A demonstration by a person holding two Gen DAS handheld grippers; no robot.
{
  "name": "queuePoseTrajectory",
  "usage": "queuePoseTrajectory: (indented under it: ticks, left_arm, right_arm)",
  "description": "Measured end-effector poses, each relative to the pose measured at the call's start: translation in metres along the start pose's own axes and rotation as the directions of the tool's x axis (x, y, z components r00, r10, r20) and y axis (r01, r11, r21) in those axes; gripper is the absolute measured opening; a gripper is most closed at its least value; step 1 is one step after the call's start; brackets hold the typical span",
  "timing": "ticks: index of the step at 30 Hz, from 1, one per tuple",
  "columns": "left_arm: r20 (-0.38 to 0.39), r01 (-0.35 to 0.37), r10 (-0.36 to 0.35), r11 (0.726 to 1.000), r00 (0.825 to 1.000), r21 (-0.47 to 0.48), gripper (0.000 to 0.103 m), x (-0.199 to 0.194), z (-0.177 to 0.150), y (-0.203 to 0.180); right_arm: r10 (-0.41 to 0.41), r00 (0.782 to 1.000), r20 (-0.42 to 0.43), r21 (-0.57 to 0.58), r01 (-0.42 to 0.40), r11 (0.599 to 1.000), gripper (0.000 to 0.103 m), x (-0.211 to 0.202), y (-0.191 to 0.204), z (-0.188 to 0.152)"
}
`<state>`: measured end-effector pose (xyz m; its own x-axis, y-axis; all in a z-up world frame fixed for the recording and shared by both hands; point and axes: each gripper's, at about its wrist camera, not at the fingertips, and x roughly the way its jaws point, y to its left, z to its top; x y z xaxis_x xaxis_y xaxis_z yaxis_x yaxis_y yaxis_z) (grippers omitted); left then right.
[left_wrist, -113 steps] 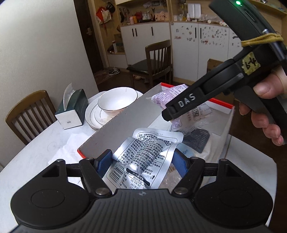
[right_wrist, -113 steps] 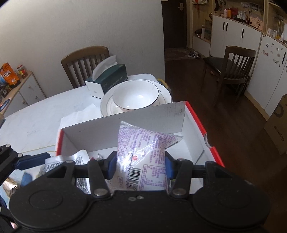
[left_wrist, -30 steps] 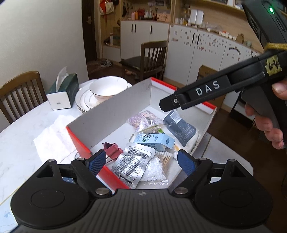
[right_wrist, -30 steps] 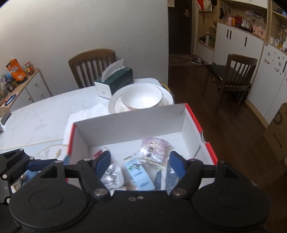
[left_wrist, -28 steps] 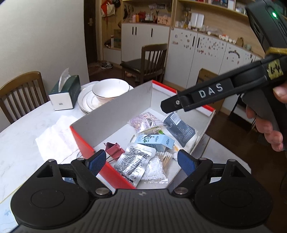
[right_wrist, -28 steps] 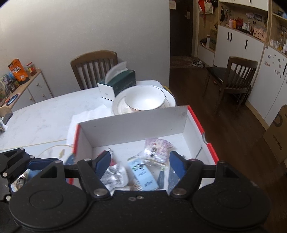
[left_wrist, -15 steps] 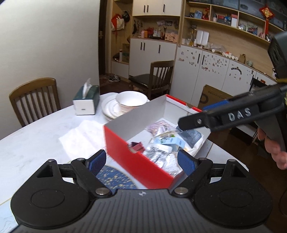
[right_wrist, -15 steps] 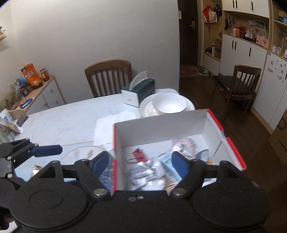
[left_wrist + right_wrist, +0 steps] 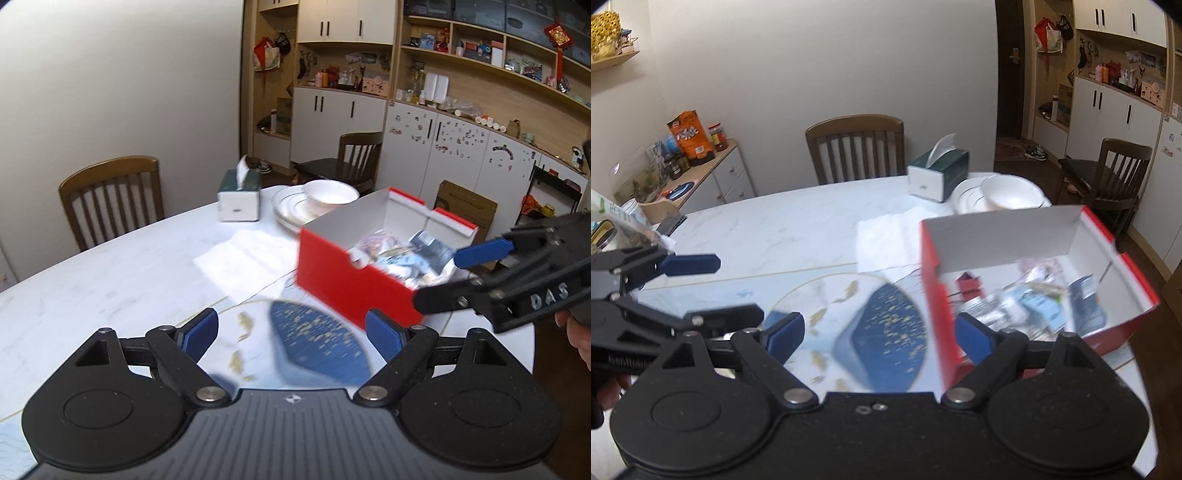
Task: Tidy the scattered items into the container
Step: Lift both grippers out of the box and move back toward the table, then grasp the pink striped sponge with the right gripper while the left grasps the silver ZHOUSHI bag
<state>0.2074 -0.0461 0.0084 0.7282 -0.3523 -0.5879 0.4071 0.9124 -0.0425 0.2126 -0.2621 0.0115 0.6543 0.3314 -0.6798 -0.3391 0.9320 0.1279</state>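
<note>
Nearest, the left tongs (image 9: 291,334) and right tongs (image 9: 875,338) are seen spread wide with nothing between them, both just opened further. Beyond, the red-sided white cardboard box (image 9: 1004,238), filled with small packets (image 9: 1027,302), is set by the white marble counter's (image 9: 775,229) right edge.

- A plain pale wall (image 9: 820,62) runs behind a white marble-look table (image 9: 96,280).
- A wooden slat-back chair (image 9: 855,149) stands at the table's far side, against that wall.
- A darker wooden chair (image 9: 356,160) sits on the dark wood floor (image 9: 1015,157) near white cupboards (image 9: 334,123).
- Open wooden shelves (image 9: 480,70) crowded with small objects line the far wall, over white cabinet doors (image 9: 458,162) dotted with stickers.
- A low white sideboard (image 9: 729,177) bears jars and an orange carton.
- A cardboard box (image 9: 465,210) rests on the floor.
- A dark doorway (image 9: 1010,70) opens beyond the table.
- Light is even and soft.
</note>
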Motion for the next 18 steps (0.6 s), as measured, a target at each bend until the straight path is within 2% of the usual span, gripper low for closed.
queuePoseTrajectory:
  ticks: [3, 11, 18]
  left_arm:
    - [-0.010, -0.024, 0.024, 1.000, 1.000, -0.006, 0.101, -0.006, -0.012, 0.019]
    - [-0.082, -0.089, 0.087, 0.996, 0.993, -0.015, 0.101, -0.001, -0.045, 0.069]
    - [-0.144, -0.101, 0.094, 0.994, 0.985, -0.038, 0.101, 0.011, -0.069, 0.098]
  right_arm:
    - [0.007, 1.000, -0.023, -0.014, -0.008, 1.000, 0.090, 0.008, 0.022, -0.013]
    - [0.041, 0.994, -0.104, -0.066, -0.048, 0.997, 0.090, 0.032, 0.089, -0.055]
    - [0.060, 0.986, -0.157, -0.084, -0.073, 0.994, 0.090, 0.050, 0.133, -0.080]
